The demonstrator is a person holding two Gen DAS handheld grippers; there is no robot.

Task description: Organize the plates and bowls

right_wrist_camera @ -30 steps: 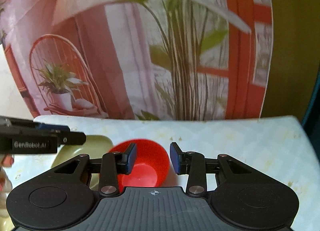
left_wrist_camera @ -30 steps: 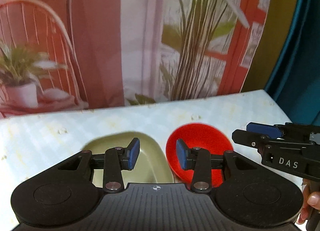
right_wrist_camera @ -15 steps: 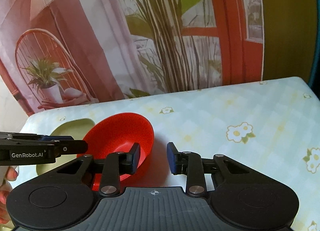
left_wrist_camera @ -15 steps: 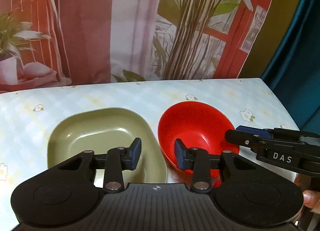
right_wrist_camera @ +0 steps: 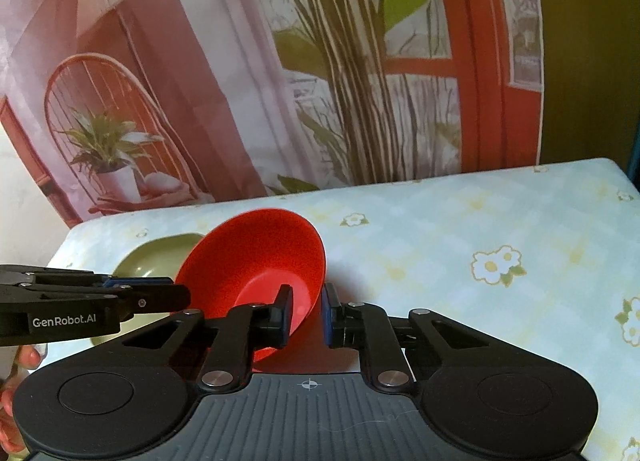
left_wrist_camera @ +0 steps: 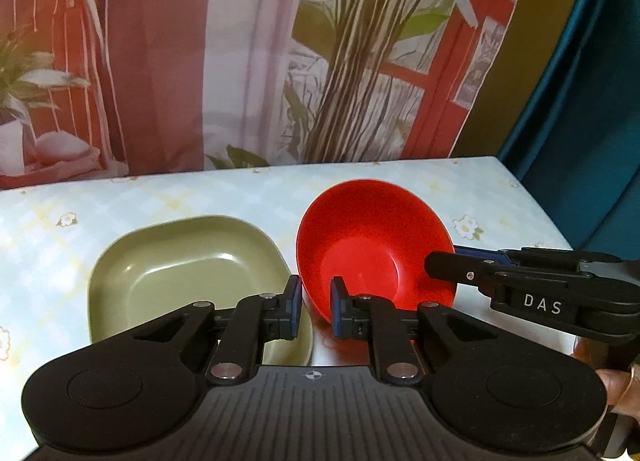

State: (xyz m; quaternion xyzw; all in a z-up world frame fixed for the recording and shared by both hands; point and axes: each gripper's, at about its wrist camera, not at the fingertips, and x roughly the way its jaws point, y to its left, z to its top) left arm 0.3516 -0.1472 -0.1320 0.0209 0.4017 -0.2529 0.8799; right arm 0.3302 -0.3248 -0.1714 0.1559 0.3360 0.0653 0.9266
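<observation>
A red bowl (left_wrist_camera: 372, 245) is tilted, its near side raised off the flowered table, right of an olive green square plate (left_wrist_camera: 188, 273). My left gripper (left_wrist_camera: 314, 311) has its jaws either side of the bowl's left rim, narrowed around it. My right gripper (right_wrist_camera: 306, 315) has its jaws either side of the bowl's right rim (right_wrist_camera: 256, 261), with a small gap still showing. The right gripper also shows from the side in the left wrist view (left_wrist_camera: 444, 265). The plate (right_wrist_camera: 160, 257) lies flat, partly hidden behind the bowl in the right wrist view.
The table (right_wrist_camera: 460, 229) carries a pale cloth with flower prints. A printed backdrop (left_wrist_camera: 280, 53) of a plant and chair hangs right behind its far edge. A teal curtain (left_wrist_camera: 592, 101) hangs past the table's right edge.
Both grippers moved in onto the red bowl's opposite rims and narrowed around them. The bowl has tipped up from flat to tilted. The green plate has not moved.
</observation>
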